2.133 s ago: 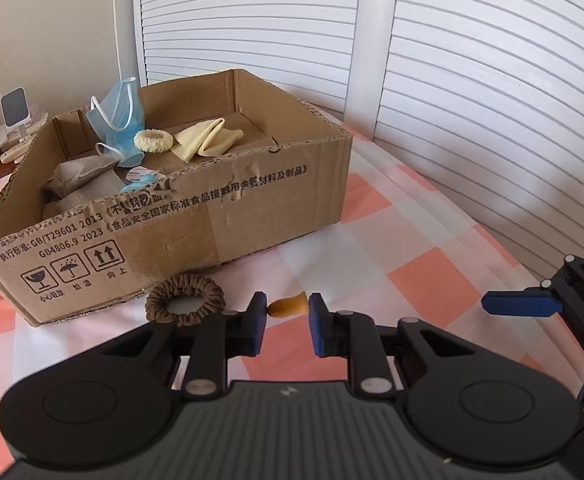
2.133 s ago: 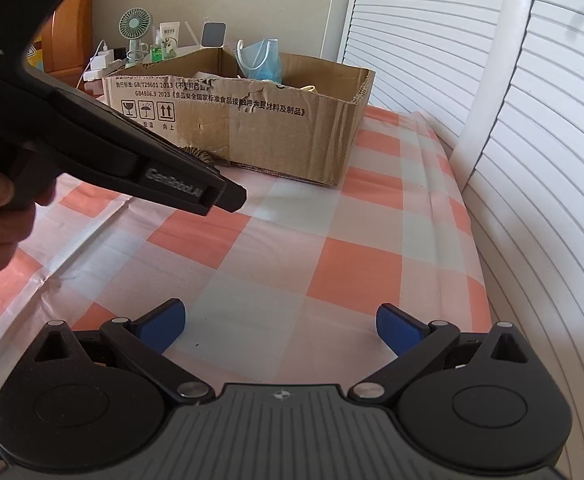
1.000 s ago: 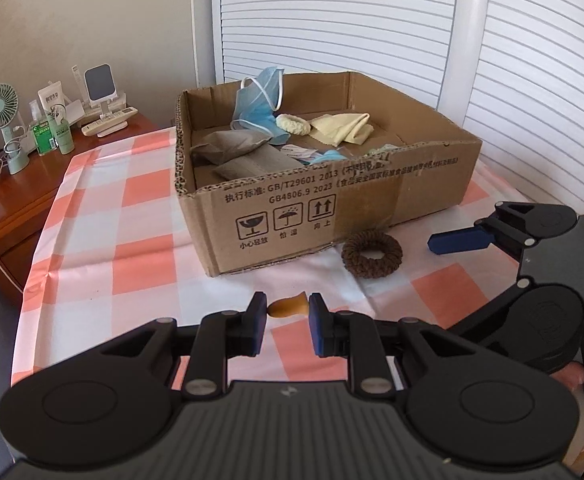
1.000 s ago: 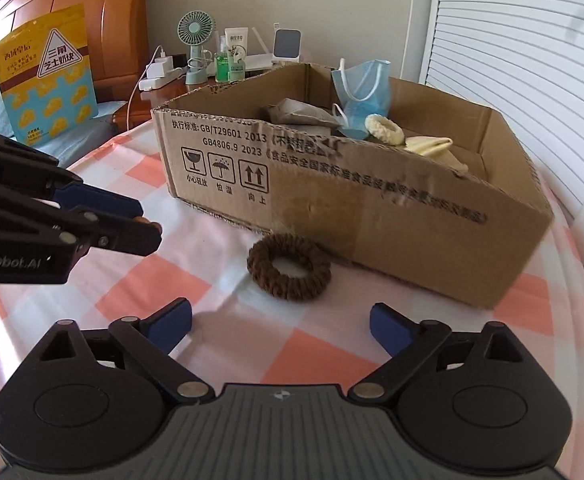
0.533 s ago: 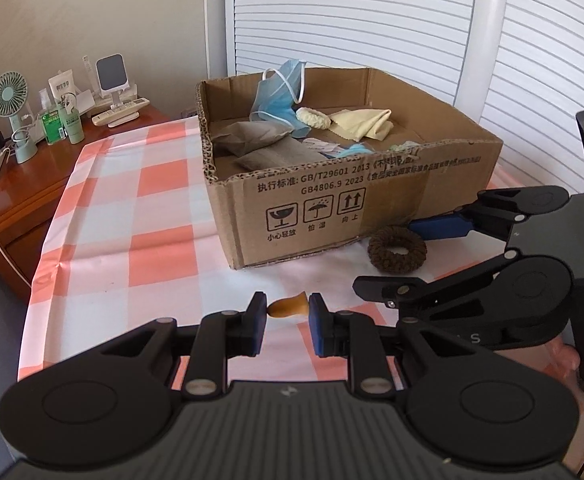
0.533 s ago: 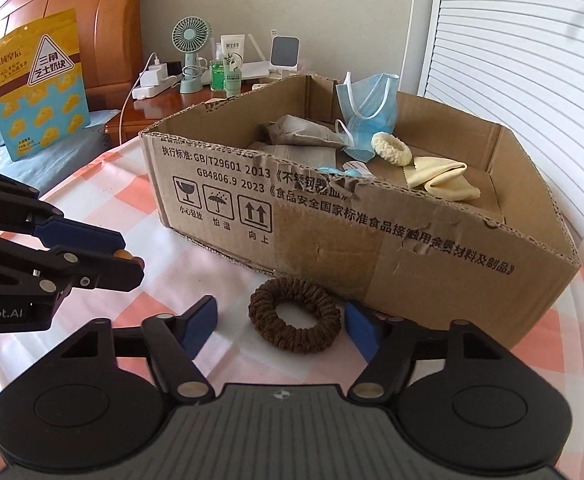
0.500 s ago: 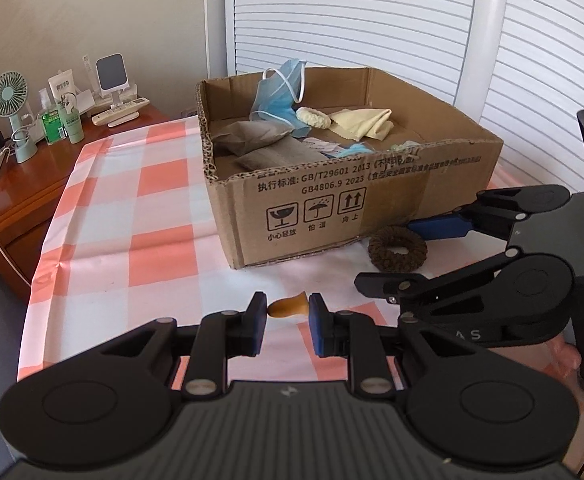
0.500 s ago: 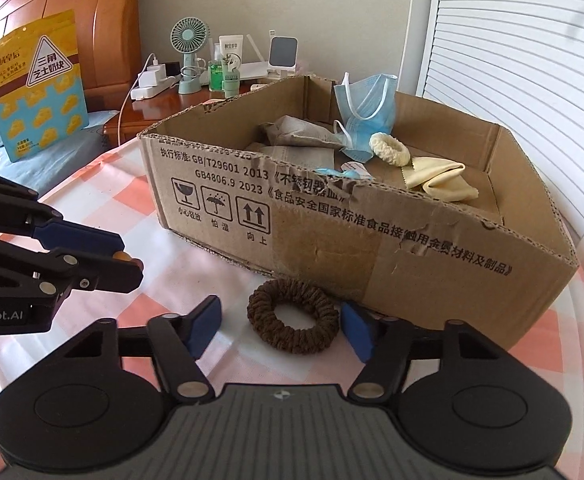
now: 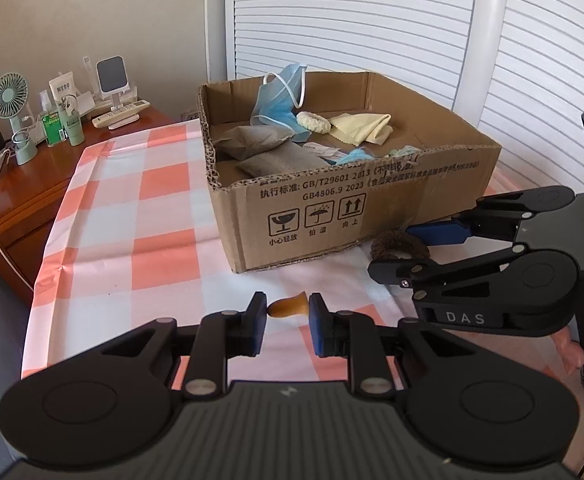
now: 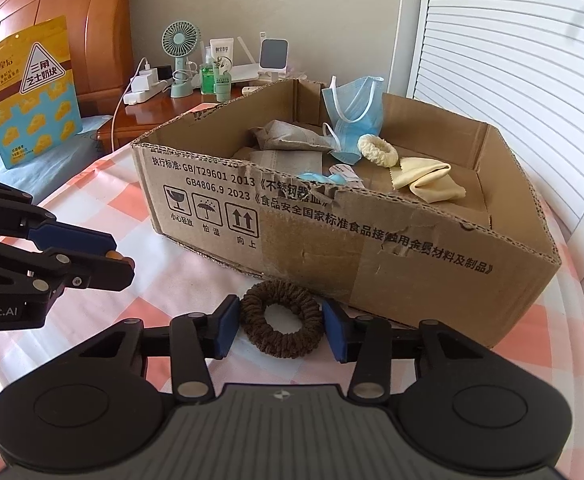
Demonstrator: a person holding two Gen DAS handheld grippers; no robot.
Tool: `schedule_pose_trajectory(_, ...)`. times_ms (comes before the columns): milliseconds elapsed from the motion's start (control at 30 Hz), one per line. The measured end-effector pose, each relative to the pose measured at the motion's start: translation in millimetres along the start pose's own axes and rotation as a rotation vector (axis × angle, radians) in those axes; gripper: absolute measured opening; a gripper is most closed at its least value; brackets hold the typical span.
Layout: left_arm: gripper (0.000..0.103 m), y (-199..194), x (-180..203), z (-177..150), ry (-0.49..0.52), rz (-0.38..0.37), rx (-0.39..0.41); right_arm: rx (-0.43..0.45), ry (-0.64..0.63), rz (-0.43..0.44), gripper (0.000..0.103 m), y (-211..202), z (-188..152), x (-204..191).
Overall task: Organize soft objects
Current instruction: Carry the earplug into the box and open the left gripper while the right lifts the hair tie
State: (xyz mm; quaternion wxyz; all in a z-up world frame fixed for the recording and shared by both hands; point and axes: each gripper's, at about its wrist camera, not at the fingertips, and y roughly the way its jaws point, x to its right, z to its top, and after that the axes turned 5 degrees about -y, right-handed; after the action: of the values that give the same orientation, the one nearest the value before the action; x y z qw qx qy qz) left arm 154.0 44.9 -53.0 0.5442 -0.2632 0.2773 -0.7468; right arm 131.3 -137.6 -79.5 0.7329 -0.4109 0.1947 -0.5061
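Both views were bright with soft daylight from the louvred shutters [image 9: 371, 20] at about 1 o'clock. Focus was sharp centrally; fisheye bending and dark vignetting marked the corners.

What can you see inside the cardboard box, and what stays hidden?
Inside the cardboard box: a blue face mask, a cream scrunchie, a yellow cloth and grey pouches. The near wall hides the floor behind it and most of some pale blue items.

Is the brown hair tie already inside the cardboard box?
No, the brown hair tie lies on the tablecloth outside the box, between the fingers of the right gripper.
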Motion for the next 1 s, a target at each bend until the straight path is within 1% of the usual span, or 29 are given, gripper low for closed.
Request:
schedule_pose_trajectory(167, 0.021, -6, 0, 3, 0.007, -0.001, 0.009, 0.008, -0.029, -0.007, 0.050, -14, -1, -1)
schedule_pose_trajectory(333, 0.021, -18, 0, 12, 0.015, -0.007, 0.027, 0.035, -0.078, -0.011, 0.050, -41, 0, -1)
schedule_pose_trajectory(433, 0.021, -27, 2, 24, 0.032, -0.014, 0.053, 0.066, -0.103, -0.014, 0.050, -61, 3, 1)
schedule_pose_trajectory(600, 0.021, -35, 10, 54, 0.077, -0.026, 0.123, 0.120, -0.111, -0.013, 0.050, -86, 15, 7)
schedule_pose_trajectory(767, 0.021, -17, 20, 87, 0.114, -0.027, 0.169, 0.156, -0.103, -0.023, 0.050, -96, 25, 14)
schedule_pose_trajectory(900, 0.021, 9, 27, 116, 0.114, -0.053, 0.170, 0.161, -0.097, -0.047, 0.050, -93, 30, 22)
schedule_pose_trajectory(933, 0.023, 15, 30, 121, 0.116, -0.060, 0.171, 0.160, -0.096, -0.053, 0.050, -92, 31, 24)
schedule_pose_trajectory(967, 0.027, 21, 32, 126, 0.120, -0.060, 0.180, 0.158, -0.092, -0.057, 0.050, -91, 31, 26)
schedule_pose_trajectory(1000, 0.035, 26, 34, 130, 0.118, -0.057, 0.194, 0.156, -0.086, -0.061, 0.050, -90, 32, 29)
